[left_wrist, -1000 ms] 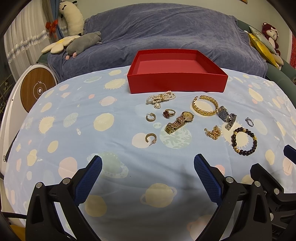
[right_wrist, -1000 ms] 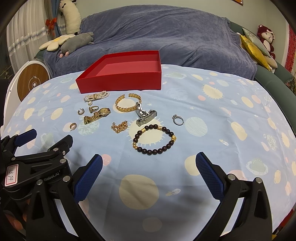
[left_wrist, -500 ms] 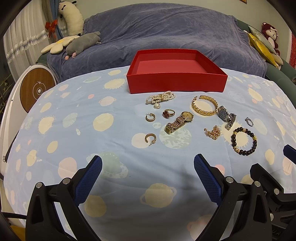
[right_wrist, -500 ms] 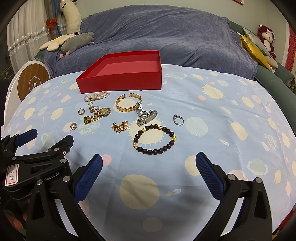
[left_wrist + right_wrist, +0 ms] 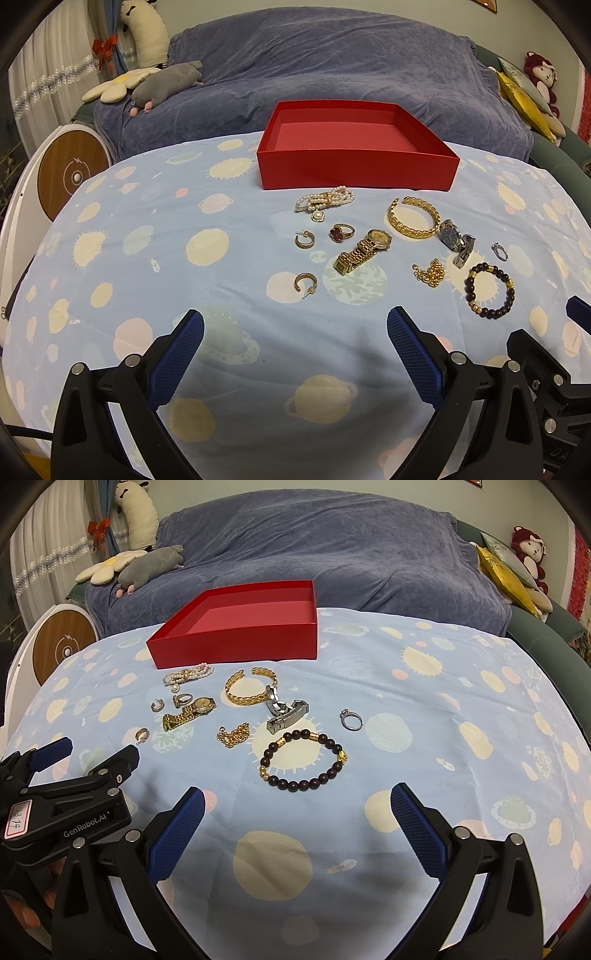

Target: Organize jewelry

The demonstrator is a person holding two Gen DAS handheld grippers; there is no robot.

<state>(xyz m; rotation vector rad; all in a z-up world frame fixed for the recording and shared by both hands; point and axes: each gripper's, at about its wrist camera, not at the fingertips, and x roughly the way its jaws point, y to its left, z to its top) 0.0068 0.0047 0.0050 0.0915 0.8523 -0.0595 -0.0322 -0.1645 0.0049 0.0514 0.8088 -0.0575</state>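
Observation:
An empty red box [image 5: 357, 173] [image 5: 236, 646] stands at the far side of a planet-print cloth. In front of it lie a pearl bracelet [image 5: 325, 199], a gold cuff [image 5: 413, 218], a gold watch [image 5: 364, 245], a silver watch [image 5: 456, 242], a red-stone ring [image 5: 340, 232], two gold hoop earrings [image 5: 304, 240], a gold chain [image 5: 430, 272], a dark bead bracelet [image 5: 303, 758] and a silver ring [image 5: 351, 720]. My left gripper [image 5: 295, 354] is open and empty, short of the jewelry. My right gripper [image 5: 295, 830] is open and empty, just short of the bead bracelet.
A sofa under a blue-grey throw [image 5: 332, 66] stands behind the table, with plush toys [image 5: 162, 85] on its left and cushions [image 5: 524, 96] on its right. A round wooden-faced device [image 5: 70, 173] stands at the left table edge. The left gripper's body [image 5: 62, 805] shows in the right wrist view.

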